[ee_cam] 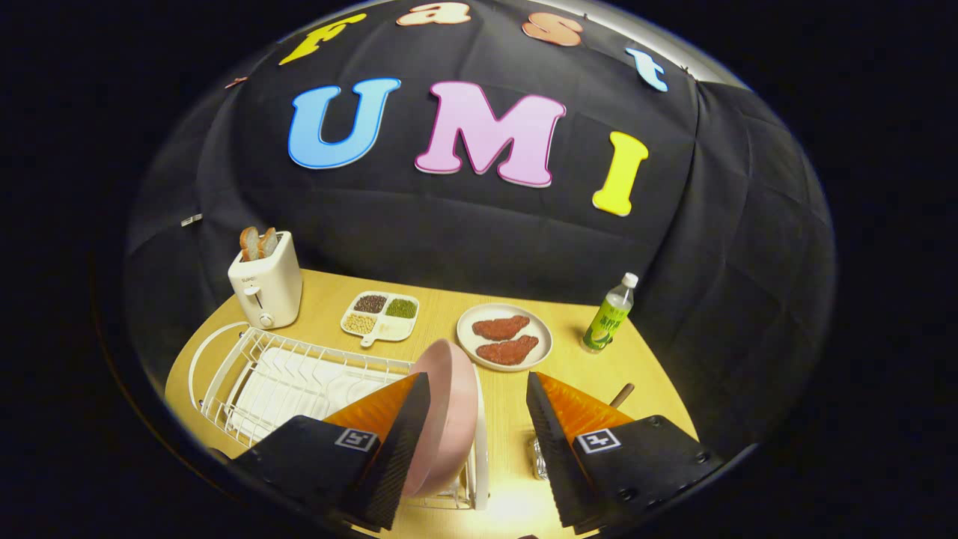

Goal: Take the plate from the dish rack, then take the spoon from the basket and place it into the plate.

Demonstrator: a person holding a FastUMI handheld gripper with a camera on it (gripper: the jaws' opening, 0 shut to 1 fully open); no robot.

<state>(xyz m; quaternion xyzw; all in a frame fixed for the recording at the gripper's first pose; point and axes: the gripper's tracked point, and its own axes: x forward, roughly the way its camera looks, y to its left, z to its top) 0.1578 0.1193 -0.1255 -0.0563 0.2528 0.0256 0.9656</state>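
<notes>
Pink and standing on edge, the plate (449,419) sits in the right end of the white wire dish rack (299,374), its rim just inside the gripper (479,389), whose fingers are spread wide. The left finger lies against or just beside the plate's near face; the right finger is well apart from it, so nothing is pinched yet. The step in hand looks like closing on the plate to lift it out.

A likely slip is the smooth rim skidding as the fingers close, or the plate catching on the rack wires if pulled sideways instead of straight up. Something shiny (540,458) by the right finger and a brown handle (623,394) beyond it may belong to the basket and spoon, but that cannot be told.

Bare table (509,404) runs ahead between the fingers, towards a far plate with two red pieces (504,337). A divided tray (380,316) and toaster (266,281) stand far left, a bottle (610,314) far right.
</notes>
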